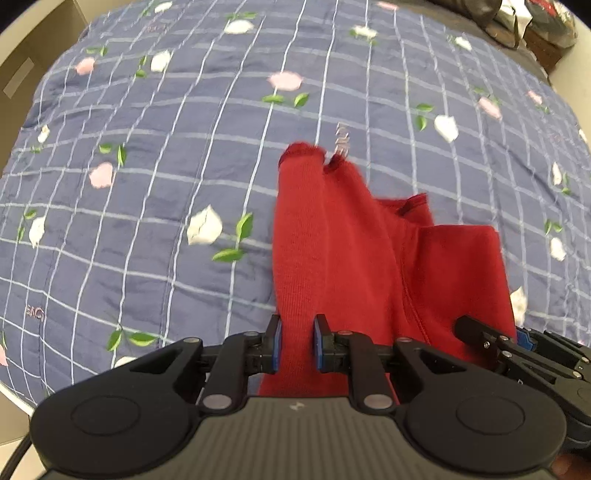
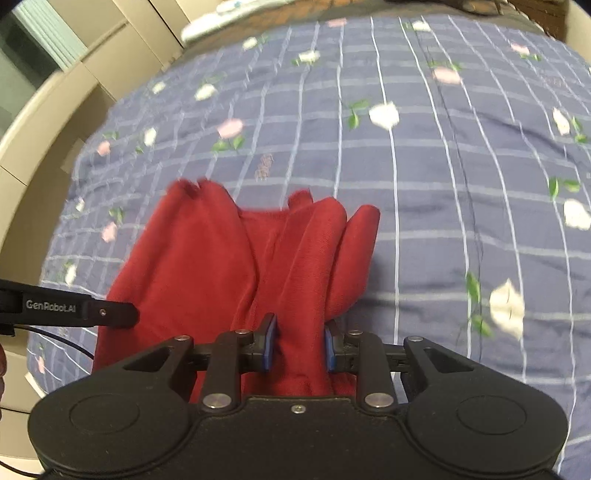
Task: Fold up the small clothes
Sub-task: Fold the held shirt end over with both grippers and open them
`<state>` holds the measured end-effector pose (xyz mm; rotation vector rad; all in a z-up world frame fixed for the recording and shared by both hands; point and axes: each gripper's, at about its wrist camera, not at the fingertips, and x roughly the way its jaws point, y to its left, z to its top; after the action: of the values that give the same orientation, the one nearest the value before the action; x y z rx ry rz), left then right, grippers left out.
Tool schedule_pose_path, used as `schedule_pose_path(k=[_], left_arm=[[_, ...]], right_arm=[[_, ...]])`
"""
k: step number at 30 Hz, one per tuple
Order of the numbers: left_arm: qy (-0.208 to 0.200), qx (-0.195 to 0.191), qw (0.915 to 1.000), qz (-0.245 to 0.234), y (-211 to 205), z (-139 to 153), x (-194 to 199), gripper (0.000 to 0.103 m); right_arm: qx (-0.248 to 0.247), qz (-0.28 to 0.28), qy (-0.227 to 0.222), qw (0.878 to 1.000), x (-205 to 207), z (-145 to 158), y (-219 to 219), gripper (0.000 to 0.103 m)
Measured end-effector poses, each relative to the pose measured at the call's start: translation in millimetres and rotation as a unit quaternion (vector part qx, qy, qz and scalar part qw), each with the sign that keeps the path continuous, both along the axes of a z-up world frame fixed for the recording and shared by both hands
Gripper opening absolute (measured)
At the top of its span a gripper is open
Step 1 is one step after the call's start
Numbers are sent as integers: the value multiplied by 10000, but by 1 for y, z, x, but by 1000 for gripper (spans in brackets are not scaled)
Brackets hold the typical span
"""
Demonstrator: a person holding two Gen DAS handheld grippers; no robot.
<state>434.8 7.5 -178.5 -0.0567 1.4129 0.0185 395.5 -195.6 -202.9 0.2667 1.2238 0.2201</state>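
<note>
A small red knit garment (image 1: 351, 251) hangs in folds above a blue checked bedspread (image 1: 166, 184) with flower print. My left gripper (image 1: 297, 343) is shut on a bunched edge of it, cloth filling the gap between the blue pads. My right gripper (image 2: 300, 345) is shut on another bunch of the same red garment (image 2: 229, 258), which drapes forward in several vertical pleats. The right gripper's fingers (image 1: 491, 343) show at the lower right of the left wrist view; the left gripper's finger (image 2: 92, 312) pokes in from the left of the right wrist view.
The bedspread (image 2: 461, 184) covers the whole bed. Beige cabinet panels (image 2: 74, 92) stand beyond the bed's left side. Dark bags and clutter (image 1: 535, 26) sit at the far right corner. A white object (image 2: 221, 18) lies at the far edge.
</note>
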Motion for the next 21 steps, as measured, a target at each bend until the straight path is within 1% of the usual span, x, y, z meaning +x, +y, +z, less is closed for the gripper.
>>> schedule_pose_path(k=[4, 7, 10, 12, 14, 15, 16, 18, 19, 21], left_arm=[[205, 16, 9998, -84, 0, -20, -8, 18], [168, 146, 9996, -196, -4, -25, -14, 19], [221, 146, 9995, -154, -3, -27, -13, 21], [261, 146, 9995, -101, -2, -27, -12, 26], [318, 153, 9994, -72, -2, -29, -10, 31], [335, 164, 9993, -80, -1, -30, -10, 34], [344, 189, 9992, -86, -1, -31, -11, 36], [359, 232, 9991, -57, -1, -31, -12, 41], [357, 207, 9991, -32, -1, -29, -14, 43], [326, 197, 9993, 31, -2, -24, -19, 53]], right_arm=[[-222, -192, 291, 9991, -9, -16, 4, 28], [-310, -329, 370, 9983, -12, -20, 0, 29], [-400, -344, 456, 9976, -10, -24, -4, 33], [-485, -358, 494, 9970, -9, -25, -6, 36], [-549, -405, 504, 9964, -11, -24, -10, 37], [-550, -445, 502, 9962, -12, -23, -12, 39], [-544, -474, 496, 9962, -13, -22, -14, 41], [-506, -513, 417, 9965, -16, -17, -18, 49], [-487, -514, 366, 9968, -18, -14, -19, 51], [-452, -505, 243, 9974, -23, -7, -21, 58]])
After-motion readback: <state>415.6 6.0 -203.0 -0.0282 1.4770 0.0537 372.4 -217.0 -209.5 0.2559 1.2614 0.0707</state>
